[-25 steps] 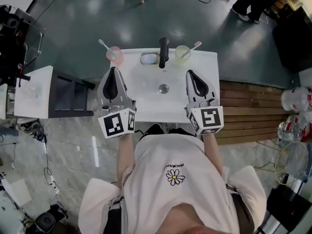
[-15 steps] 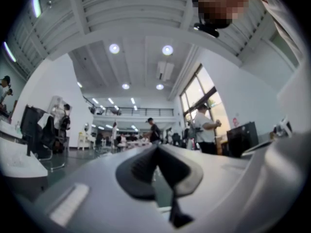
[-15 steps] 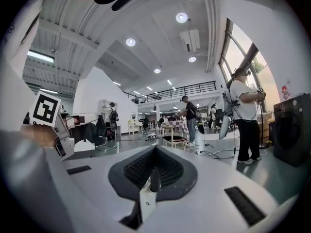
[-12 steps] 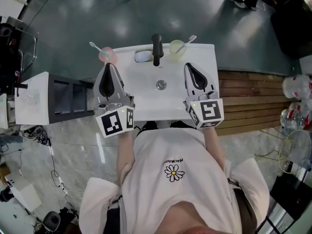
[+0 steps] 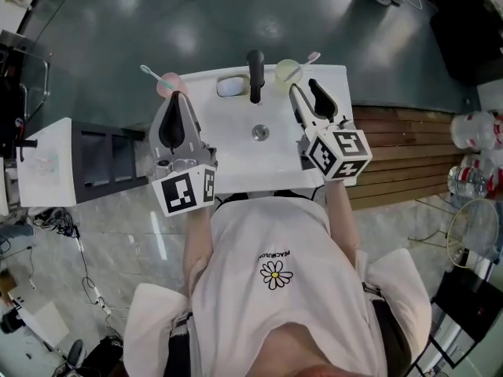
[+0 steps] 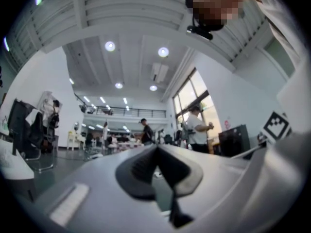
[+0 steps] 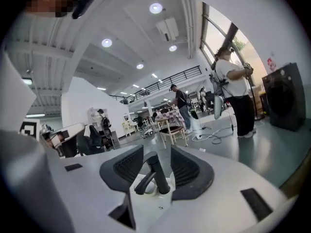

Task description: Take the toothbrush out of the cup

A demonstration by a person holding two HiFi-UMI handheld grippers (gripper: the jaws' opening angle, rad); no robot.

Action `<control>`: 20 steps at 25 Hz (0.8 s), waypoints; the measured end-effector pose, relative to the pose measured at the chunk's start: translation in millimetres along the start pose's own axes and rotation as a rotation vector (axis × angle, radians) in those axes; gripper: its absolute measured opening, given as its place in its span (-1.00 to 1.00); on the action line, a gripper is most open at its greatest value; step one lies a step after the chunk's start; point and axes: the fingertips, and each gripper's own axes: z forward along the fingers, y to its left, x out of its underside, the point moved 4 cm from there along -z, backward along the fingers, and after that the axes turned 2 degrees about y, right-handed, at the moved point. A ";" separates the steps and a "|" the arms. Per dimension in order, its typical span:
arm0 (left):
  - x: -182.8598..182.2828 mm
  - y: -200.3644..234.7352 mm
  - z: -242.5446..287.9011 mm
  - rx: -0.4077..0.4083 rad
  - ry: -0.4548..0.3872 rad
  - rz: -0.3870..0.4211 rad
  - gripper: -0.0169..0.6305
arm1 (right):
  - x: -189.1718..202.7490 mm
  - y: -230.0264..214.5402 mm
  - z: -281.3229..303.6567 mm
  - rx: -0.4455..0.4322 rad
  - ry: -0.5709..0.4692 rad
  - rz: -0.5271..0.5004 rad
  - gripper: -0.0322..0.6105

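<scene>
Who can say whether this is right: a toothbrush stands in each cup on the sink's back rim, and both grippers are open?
No. The left gripper is shut, as the left gripper view shows; the right gripper is open, its jaws having just been opening, empty. A toothbrush does stand in the pink cup and the green cup.

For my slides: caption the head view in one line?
At a white sink: left gripper shut, right gripper just opened, empty, near the green cup and toothbrush.
</scene>
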 end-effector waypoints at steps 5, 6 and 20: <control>2.2 7.7 1.7 0.003 -0.002 -0.003 -0.93 | 14.0 -44.0 36.8 0.094 0.047 0.208 -0.39; 1.7 9.3 1.7 0.000 -0.004 -0.003 -0.93 | 20.4 -54.8 44.2 0.122 0.066 0.238 -0.39; 1.4 36.3 -4.3 -0.051 0.007 0.011 -0.93 | 77.6 -106.4 101.6 0.243 0.238 0.398 -0.57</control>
